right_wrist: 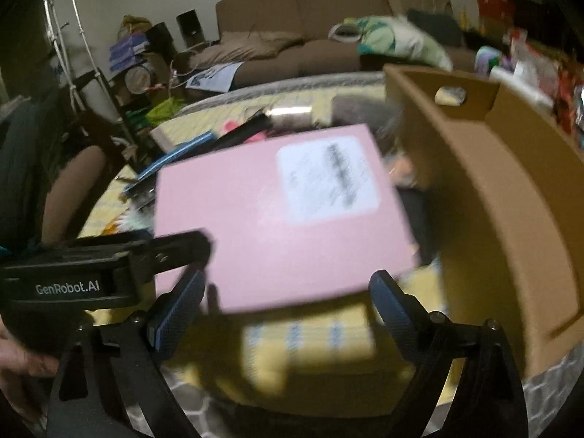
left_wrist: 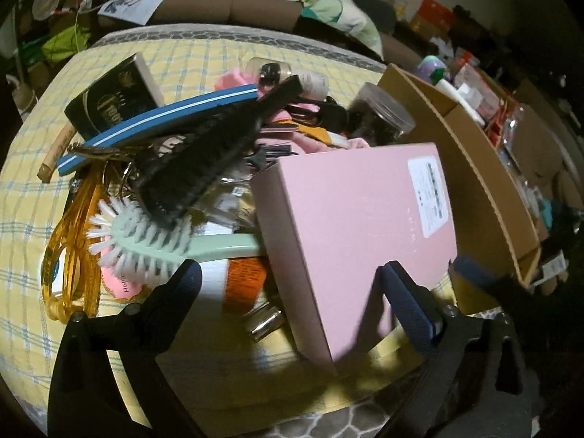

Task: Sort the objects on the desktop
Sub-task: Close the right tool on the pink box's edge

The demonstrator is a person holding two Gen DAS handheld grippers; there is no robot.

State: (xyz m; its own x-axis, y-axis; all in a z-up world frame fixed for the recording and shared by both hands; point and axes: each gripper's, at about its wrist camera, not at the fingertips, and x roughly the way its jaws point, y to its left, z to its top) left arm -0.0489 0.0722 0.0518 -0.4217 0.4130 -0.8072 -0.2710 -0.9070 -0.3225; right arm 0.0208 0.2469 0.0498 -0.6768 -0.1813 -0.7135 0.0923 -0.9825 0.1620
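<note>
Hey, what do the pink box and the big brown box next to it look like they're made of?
Pink box: likely matte paperboard, with crisp folded edges and a white printed label. Brown box: seems plain corrugated cardboard, dull tan, with a cut-out handle hole visible in the right wrist view.

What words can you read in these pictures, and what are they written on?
"GenRobot.AI": on the black body of the left tongs, right camera.
"Home" or similar, cut off: pink tag under the brush.
Gold lettering on the black box: too blurred to read.
White label on the pink box: print too blurred.
Orange label: unreadable.
</note>
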